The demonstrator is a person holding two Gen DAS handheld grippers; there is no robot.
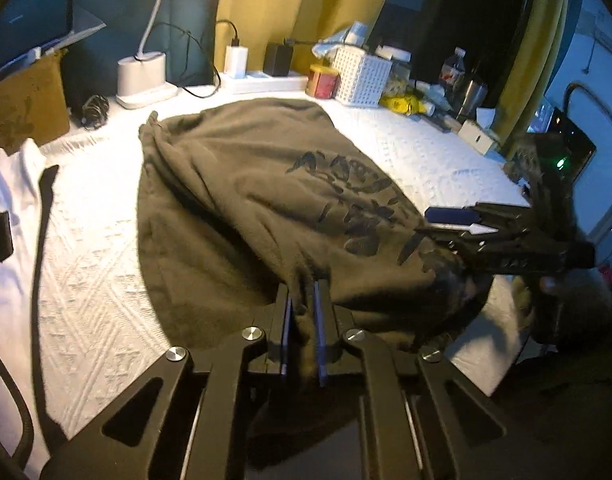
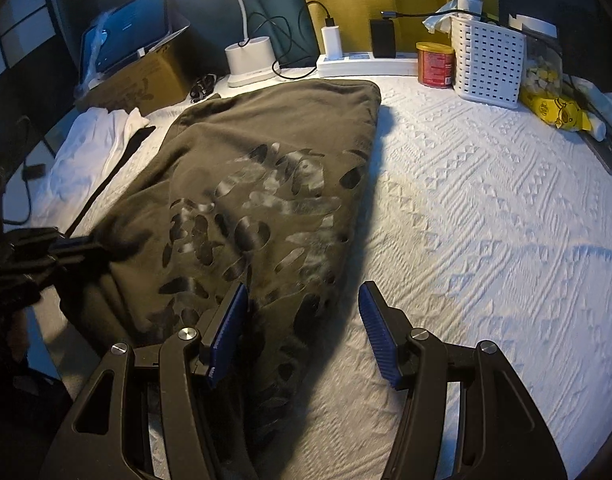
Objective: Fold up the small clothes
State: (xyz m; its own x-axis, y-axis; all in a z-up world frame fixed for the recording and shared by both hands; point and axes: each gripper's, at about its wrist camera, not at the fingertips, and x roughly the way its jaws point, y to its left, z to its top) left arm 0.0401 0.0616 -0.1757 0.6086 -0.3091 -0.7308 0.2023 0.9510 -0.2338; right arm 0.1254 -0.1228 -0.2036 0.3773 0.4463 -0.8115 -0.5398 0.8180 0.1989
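We have the olive garment (image 1: 242, 200) lying along the middle of the white textured cover (image 2: 486, 200), its dark print facing up, its far end near the lamp base (image 2: 250, 60) and power strip (image 2: 366, 65). It already looks narrowed lengthwise, with a rolled fold down its left side, so we judge the sideways folds as largely made. Our left gripper (image 1: 303, 312) has its fingers pinched together on a bunched bit of the garment's near hem; cloth shows squeezed between the blue pads. Our right gripper (image 2: 302, 334) stands with its fingers wide apart at the near right corner, the left pad over the fabric and the right pad over bare cover, gripping nothing yet. From the left wrist view it is blurred, so we cannot be sure whether it touches the cloth. What remains, we think, is for the right side to take its corner and for both to carry the near end over toward the far end. A white garment (image 2: 90, 148) lies beside it at the left edge, apparently waiting.
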